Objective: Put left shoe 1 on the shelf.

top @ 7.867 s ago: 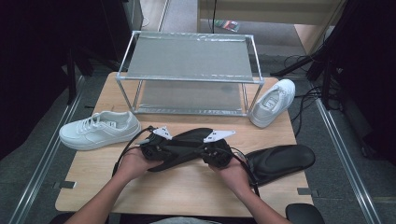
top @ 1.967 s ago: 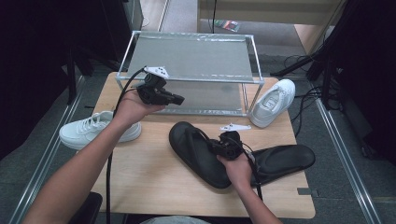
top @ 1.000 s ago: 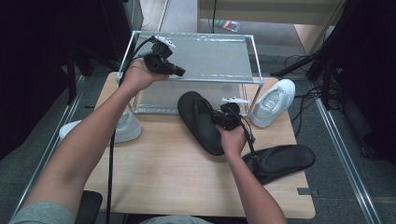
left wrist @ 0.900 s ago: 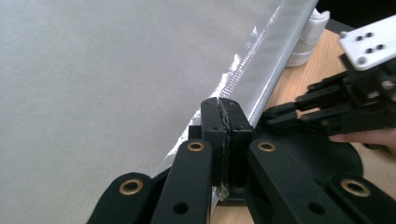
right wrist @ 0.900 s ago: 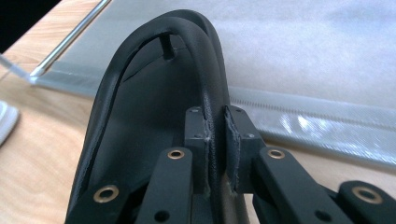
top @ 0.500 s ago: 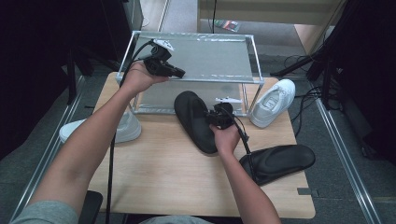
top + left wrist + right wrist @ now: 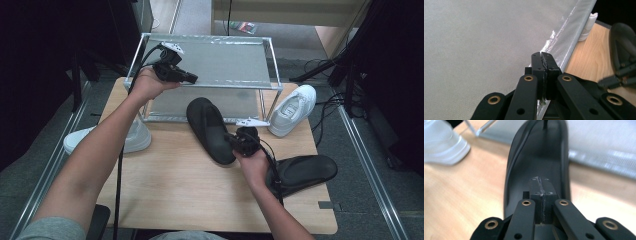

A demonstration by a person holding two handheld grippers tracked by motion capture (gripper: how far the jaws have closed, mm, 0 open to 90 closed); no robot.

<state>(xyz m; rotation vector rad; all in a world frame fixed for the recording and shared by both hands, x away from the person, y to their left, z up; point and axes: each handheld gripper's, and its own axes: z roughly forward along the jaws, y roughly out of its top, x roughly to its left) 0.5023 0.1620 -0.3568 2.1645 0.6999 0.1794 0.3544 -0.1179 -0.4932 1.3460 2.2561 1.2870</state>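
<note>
A white sneaker (image 7: 292, 110) is lying on its side at the far right of the wooden desk (image 7: 175, 190), just beside the right post of the metal shelf rack (image 7: 215, 65). Another white sneaker (image 7: 135, 137) is sitting at the desk's left edge, near the rack's left leg. A second black insole (image 7: 305, 172) is resting flat near the desk's right edge. The rack is standing at the back of the desk, its two grey mesh shelves lying one above the other. Dark cables (image 7: 325, 107) are trailing across the floor to the right.

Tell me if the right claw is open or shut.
Shut: in the right gripper view, the right claw has its pads pressed together, just closed, over the black slipper.
</note>
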